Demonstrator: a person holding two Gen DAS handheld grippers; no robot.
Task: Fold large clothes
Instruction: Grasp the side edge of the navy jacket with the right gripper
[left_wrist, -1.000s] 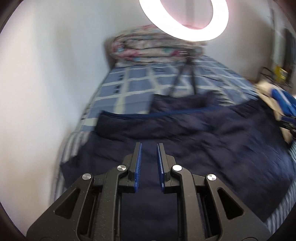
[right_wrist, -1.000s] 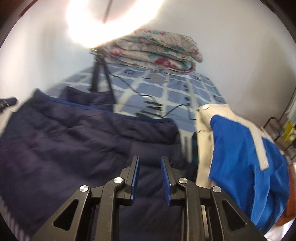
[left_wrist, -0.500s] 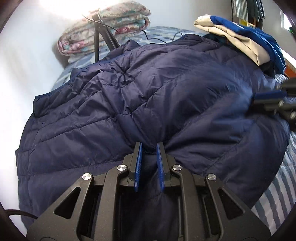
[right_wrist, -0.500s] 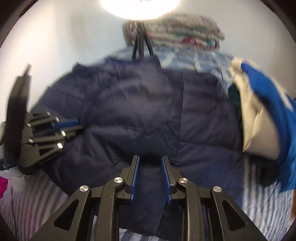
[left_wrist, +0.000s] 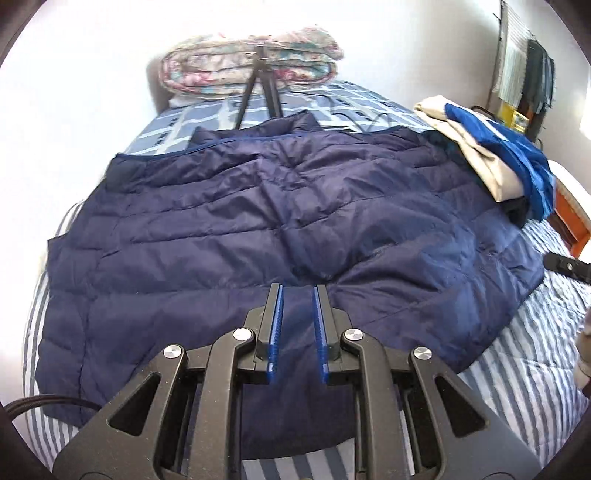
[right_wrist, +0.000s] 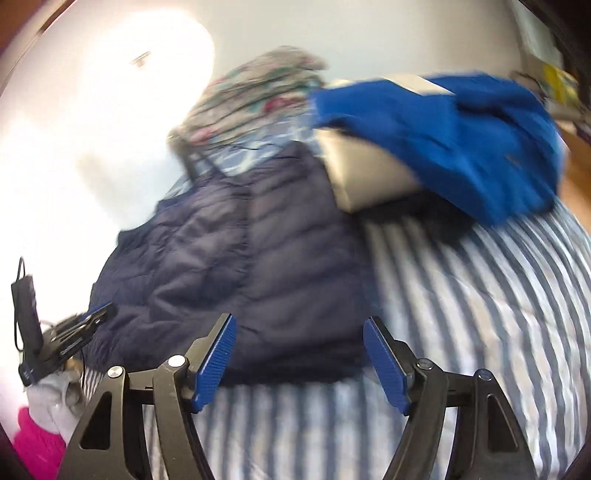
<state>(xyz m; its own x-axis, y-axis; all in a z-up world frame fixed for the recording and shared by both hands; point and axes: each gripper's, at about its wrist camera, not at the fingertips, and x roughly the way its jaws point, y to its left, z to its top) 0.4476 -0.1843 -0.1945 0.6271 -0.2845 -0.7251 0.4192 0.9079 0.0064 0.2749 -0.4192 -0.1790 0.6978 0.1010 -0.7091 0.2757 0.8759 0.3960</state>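
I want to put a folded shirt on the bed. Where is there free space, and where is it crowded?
Free: the striped sheet right of the navy jacket, below the blue and beige clothes. A narrower strip lies before the jacket's near hem. Crowded: the bed's far end, with the tripod and folded quilt.

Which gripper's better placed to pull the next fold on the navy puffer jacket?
Left, probably. The left gripper has its jaws shut on the navy puffer jacket. The right gripper has jaws opening with nothing pinched, at the hem.
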